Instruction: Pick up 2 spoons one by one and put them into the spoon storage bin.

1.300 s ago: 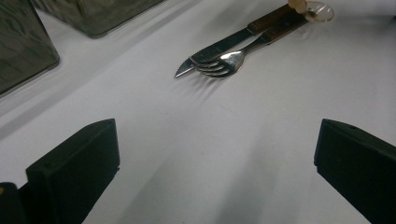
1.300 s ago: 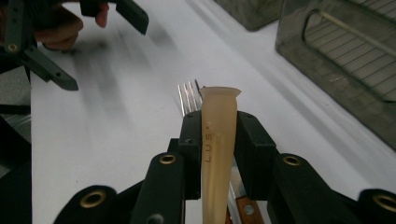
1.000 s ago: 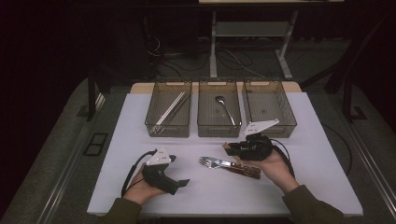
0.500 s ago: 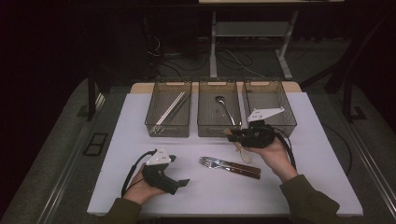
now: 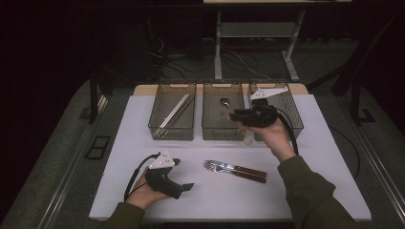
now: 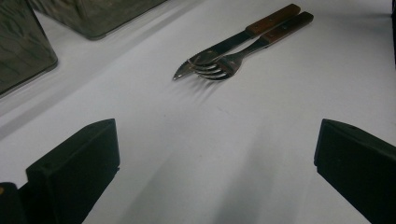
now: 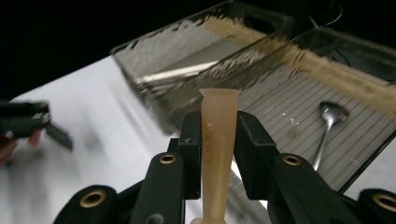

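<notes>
Dim room, white tabletop (image 5: 305, 191): the right gripper (image 5: 241, 116) has lifted off toward twelve o'clock, jaws clamped on a pale tan plastic handle (image 7: 218, 154), over the middle clear bin (image 5: 223, 133) holding a metal spoon (image 7: 329, 122). Drop-off looks next. The left gripper (image 5: 187, 186) rests open at seven o'clock.

Dark lab: white test table (image 5: 329, 157)

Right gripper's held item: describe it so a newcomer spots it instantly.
On the white table stand three clear bins in a row; the right gripper hovers over the middle bin, which holds a metal spoon. Clamped between its black jaws is a pale tan plastic utensil handle, unlike the wood-handled fork and knife on the table.
</notes>
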The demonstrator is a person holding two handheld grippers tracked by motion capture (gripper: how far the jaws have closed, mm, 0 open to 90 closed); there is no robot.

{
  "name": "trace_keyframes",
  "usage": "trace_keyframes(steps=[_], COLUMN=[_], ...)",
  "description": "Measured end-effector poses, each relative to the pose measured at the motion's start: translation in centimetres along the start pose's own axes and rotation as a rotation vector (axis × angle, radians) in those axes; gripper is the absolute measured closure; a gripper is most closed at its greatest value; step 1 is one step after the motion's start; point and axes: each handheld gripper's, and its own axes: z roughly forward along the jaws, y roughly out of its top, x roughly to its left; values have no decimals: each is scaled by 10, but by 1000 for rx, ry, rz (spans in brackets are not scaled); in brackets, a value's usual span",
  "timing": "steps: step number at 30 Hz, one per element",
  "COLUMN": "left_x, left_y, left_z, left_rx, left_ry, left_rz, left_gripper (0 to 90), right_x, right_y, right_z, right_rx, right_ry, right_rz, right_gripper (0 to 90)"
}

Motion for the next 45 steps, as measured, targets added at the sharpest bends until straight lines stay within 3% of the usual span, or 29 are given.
trace_keyframes(steps=[11,16,21,22,24,25,32,45], left_x=[-1,-1,-1,-1,-1,-1,-1,0], left_y=[1,1,1,1,1,1,1,1], left_z=[-1,-1,-1,-1,-1,-1,-1,0], left_rx=[-8,-12,-12,-11,-13,-13,-8,-4], left_ry=[-5,-9,-10,-10,-11,-11,-9,-2], left_rz=[1,3,5,7,5,6,7,2], left_gripper=[0,0,0,0,0,0,0,0], right_x=[-28,-38,-46,-47,-49,-49,-44,-28], right_y=[34,36,26,24,19,18,13,-11], right_z=[26,42,59,63,68,69,56,10], right_rx=[-23,-15,20,32,45,44,10,-26], right_ry=[-90,-107,-126,-134,-147,-153,-116,-18], right_rz=[28,44,61,67,85,88,92,59], right_gripper=[731,731,724,716,570,538,447,408])
